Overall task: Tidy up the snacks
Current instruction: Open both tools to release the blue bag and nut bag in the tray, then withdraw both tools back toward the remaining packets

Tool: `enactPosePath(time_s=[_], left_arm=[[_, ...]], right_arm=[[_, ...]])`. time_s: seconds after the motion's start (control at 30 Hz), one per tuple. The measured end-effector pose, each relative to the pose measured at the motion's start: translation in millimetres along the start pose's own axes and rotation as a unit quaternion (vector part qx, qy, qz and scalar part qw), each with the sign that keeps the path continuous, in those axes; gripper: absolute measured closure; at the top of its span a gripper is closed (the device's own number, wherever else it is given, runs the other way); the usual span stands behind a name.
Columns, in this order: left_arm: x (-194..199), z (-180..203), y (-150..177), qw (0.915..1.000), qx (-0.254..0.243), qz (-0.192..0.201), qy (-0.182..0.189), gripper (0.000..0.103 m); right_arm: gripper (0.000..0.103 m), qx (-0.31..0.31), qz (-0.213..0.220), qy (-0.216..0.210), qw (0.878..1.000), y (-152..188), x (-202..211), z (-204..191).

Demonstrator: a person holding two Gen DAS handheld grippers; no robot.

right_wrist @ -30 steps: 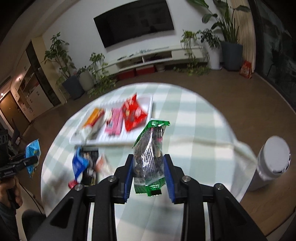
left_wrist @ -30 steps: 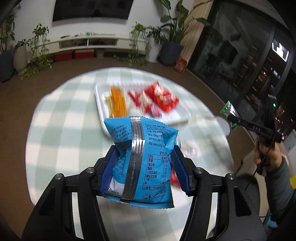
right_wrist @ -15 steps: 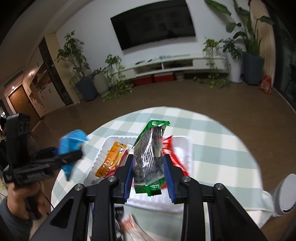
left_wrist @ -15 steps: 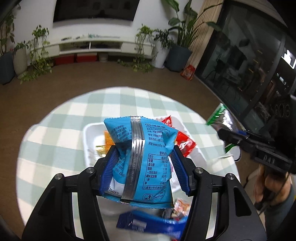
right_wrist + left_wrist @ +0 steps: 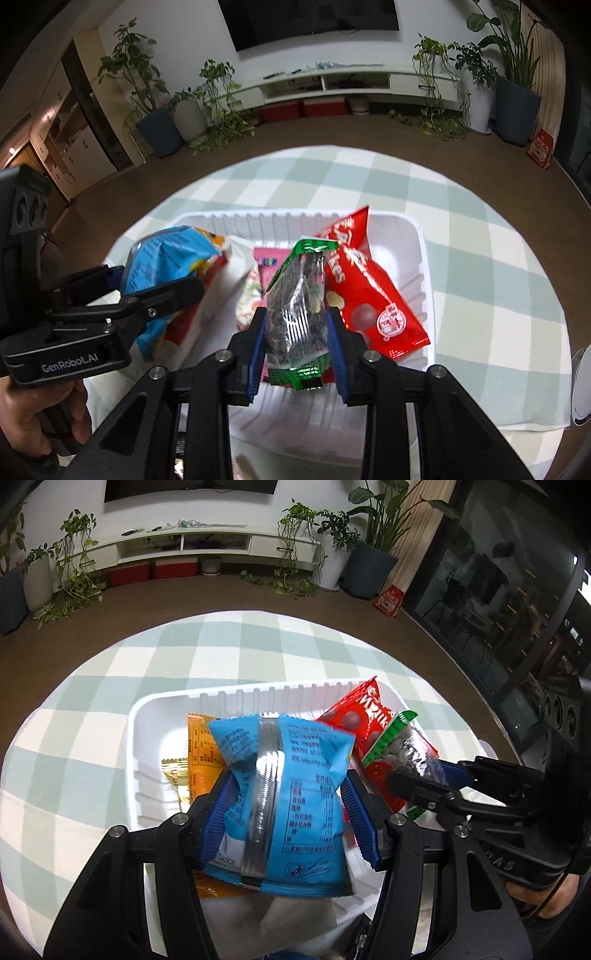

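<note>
My left gripper (image 5: 286,812) is shut on a blue snack bag (image 5: 291,794) and holds it over the white tray (image 5: 240,698). My right gripper (image 5: 297,328) is shut on a green-edged clear packet of seeds (image 5: 299,306), also over the tray (image 5: 424,266). The tray holds a red packet (image 5: 369,295), a pink packet (image 5: 267,269) and an orange packet (image 5: 201,757). The right gripper also shows in the left wrist view (image 5: 417,779), and the left gripper in the right wrist view (image 5: 166,284), with the blue bag (image 5: 162,258).
The tray lies on a round table with a green-and-white checked cloth (image 5: 480,206). A white round object (image 5: 581,387) stands at the table's right edge. Plants and a low TV cabinet stand along the far wall.
Both grippers have moved forward and inward, from apart at the table's sides to side by side over the tray, each still holding its packet.
</note>
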State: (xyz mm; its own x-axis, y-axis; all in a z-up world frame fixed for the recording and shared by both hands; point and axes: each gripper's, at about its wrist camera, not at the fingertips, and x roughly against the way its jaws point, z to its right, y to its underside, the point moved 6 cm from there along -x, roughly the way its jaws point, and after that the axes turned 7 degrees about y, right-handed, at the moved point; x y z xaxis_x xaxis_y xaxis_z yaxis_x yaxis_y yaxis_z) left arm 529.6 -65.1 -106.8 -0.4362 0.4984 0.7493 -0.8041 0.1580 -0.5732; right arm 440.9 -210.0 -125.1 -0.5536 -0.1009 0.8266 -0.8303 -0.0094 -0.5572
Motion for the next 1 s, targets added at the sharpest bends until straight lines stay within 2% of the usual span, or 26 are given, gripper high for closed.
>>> enactPosePath(time_s=[0.3, 0.37, 0.47, 0.5, 0.6, 0.67, 0.7, 0.77, 0.87, 0.93, 1.0], left_arm=[[-8.0, -0.6, 4.3, 0.9999, -0.006, -0.008, -0.009, 0.046], [-9.6, -0.4, 5.4, 0.9998, -0.009, -0.012, -0.013, 0.044], [-5.9, 0.8, 7.1, 0.9997, -0.012, -0.011, -0.019, 0.037], [-4.8, 0.3, 7.1, 0.9997, -0.012, -0.01, -0.021, 0.031], [-2.1, -1.7, 8.4, 0.9996, -0.008, -0.01, -0.024, 0.029], [2.2, -1.3, 10.0, 0.9996, -0.007, -0.008, -0.025, 0.029], [4.1, -1.2, 10.6, 0.9996, -0.007, -0.007, -0.025, 0.025], [9.4, 0.2, 11.3, 0.9996, -0.009, -0.004, -0.026, 0.019], [22.8, 2.7, 12.8, 0.9995, -0.012, 0.005, -0.028, 0.016], [36.0, 4.4, 14.5, 0.9993, -0.012, 0.018, -0.03, 0.003], [51.5, 6.7, 17.0, 0.999, -0.008, 0.038, -0.023, 0.003]], right_arm=[[0.065, 0.011, -0.004, 0.014, 1.0, 8.3, -11.5, -0.4], [0.06, 0.016, -0.004, 0.016, 1.0, 8.3, -11.8, -0.6], [0.058, 0.016, -0.003, 0.017, 1.0, 8.3, -10.8, -1.3], [0.057, 0.016, -0.003, 0.017, 1.0, 8.3, -10.6, -1.4], [0.055, 0.019, -0.001, 0.019, 1.0, 8.0, -8.4, -2.3], [0.049, 0.019, -0.001, 0.018, 1.0, 8.6, -5.4, -2.4], [0.047, 0.018, 0.0, 0.018, 1.0, 8.8, -4.6, -2.1], [0.037, 0.016, 0.0, 0.02, 1.0, 11.0, -0.8, -1.8], [0.032, -0.003, -0.002, 0.014, 1.0, 13.8, 7.0, 3.1], [0.03, -0.019, 0.002, 0.009, 1.0, 16.4, 16.3, 8.3], [0.026, -0.035, 0.013, -0.003, 0.999, 19.5, 27.7, 12.7]])
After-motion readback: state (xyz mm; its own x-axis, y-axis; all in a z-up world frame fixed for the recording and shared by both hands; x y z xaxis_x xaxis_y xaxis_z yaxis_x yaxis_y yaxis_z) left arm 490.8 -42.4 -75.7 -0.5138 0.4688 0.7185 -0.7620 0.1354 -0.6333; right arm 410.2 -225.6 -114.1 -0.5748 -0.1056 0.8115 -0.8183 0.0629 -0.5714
